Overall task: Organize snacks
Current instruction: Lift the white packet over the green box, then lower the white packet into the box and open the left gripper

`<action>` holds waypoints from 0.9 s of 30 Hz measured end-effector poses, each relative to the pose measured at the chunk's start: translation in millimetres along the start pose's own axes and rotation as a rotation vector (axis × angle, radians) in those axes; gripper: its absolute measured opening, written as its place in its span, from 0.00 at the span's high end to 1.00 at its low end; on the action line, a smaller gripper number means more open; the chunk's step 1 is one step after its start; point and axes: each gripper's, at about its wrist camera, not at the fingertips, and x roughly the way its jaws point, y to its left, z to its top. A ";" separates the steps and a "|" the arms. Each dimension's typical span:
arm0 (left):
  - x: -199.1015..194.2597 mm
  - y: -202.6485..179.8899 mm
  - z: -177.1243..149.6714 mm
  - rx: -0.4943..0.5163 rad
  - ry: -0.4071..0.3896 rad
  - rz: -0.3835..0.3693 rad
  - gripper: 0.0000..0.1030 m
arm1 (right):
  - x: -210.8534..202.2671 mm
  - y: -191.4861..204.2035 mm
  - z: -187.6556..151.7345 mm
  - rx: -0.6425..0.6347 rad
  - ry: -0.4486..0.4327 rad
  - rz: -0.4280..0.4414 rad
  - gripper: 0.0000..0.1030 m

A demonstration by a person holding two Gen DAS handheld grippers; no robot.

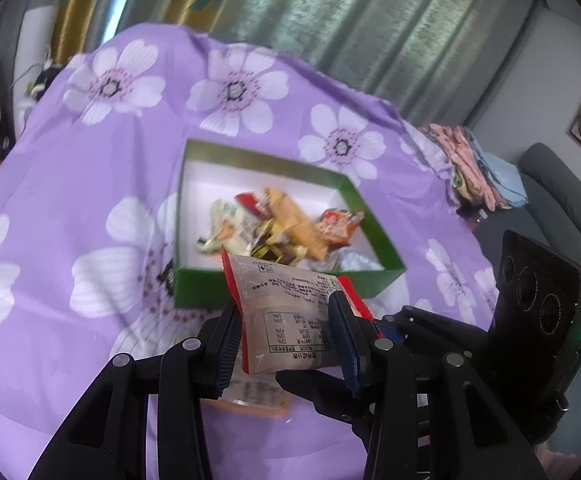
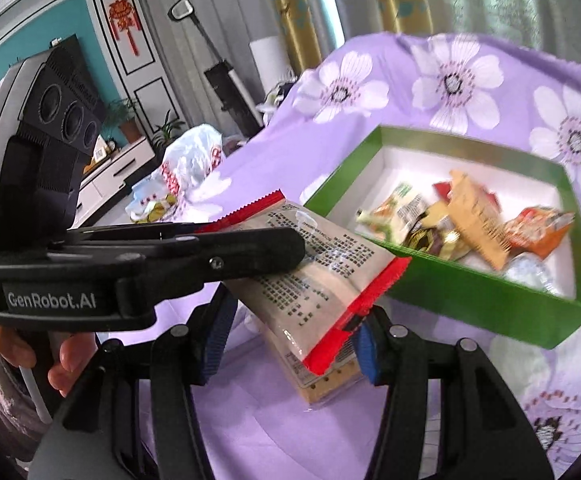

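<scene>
The left gripper (image 1: 284, 320) is clamped on a red-edged packet (image 1: 286, 284), and its jaws stand fairly narrow with a pad on each side. The packet hangs above the cloth (image 1: 70, 184), just short of the green box (image 1: 194, 292), which sits at 12 o'clock from the jaws. Loose snacks (image 1: 282, 220) already lie in the box, heaped towards its near wall and its 3 o'clock side.

The step looks like carrying the packet over the near wall and dropping it in. To do that well, lift it clear of the rim and bring it over the bare white floor at the 10 o'clock corner. Let go low, so nothing bounces out.

The right gripper (image 2: 290, 344) stands part open, with the packet's lower red seal between its jaws and against the 3 o'clock pad. I cannot tell whether it is gripping the packet. A cracker pack (image 2: 322, 388) shows just under the packet, and whether it is held or lying on the cloth is unclear too. If both grippers hold the packet, they should release together.

The packet's printed side faces up. In the left view its seals sit at 9 and 3 o'clock, across the jaws. In the right view the seal-to-seal line runs from 10 to 4 o'clock, with the far end tipped up. I take that line to be the long axis, though the pinch bows the packet.
</scene>
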 end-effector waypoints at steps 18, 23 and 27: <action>42.1 -40.5 47.0 0.061 -0.001 -0.046 0.58 | -36.1 -50.2 27.3 0.005 -0.092 -0.099 0.48; 68.8 -41.3 57.2 0.051 0.024 -0.051 0.58 | -27.1 -70.7 33.8 0.013 -0.083 -0.130 0.51; 83.5 -40.9 62.3 0.044 0.036 -0.056 0.58 | -19.4 -85.5 36.6 0.027 -0.075 -0.137 0.61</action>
